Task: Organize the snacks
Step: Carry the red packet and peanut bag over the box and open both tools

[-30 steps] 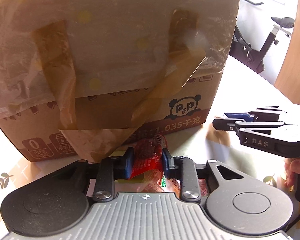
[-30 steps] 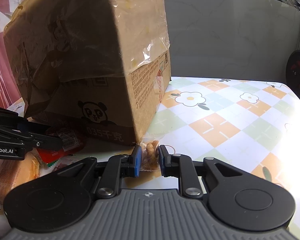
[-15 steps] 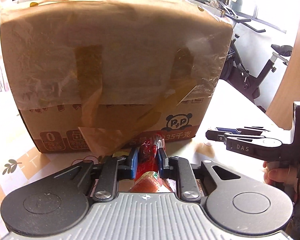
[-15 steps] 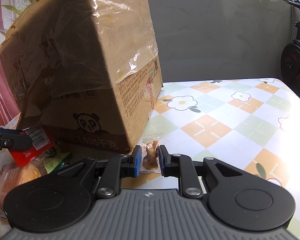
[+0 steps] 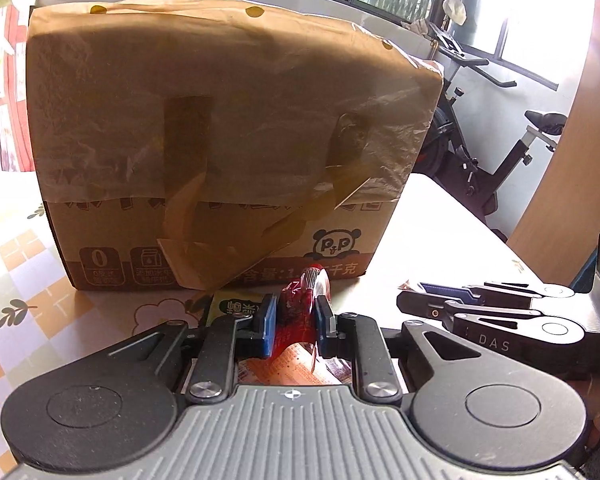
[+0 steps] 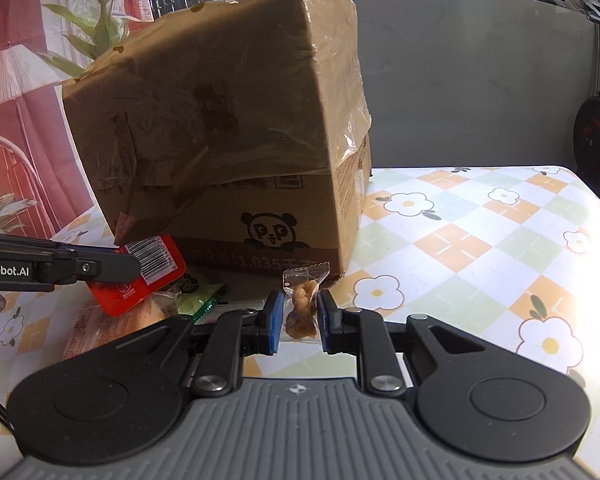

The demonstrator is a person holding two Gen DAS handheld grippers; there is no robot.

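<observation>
Left hand-held gripper [image 5: 296,316] clamps red packet [image 5: 296,308]; right [image 6: 298,316] pinches clear-wrapped snack [image 6: 302,308]; box [image 6: 236,140] reads, perhaps, "1.035".

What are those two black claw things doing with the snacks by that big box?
A person is sorting snacks with a claw in each hand. The left claw is shut on a red snack packet, and the right claw is shut on a small clear packet with something brown inside. Both are held in front of a big cardboard box with a panda on it, standing on the flowery tablecloth. A few more snack packets lie on the table near the box.
</observation>
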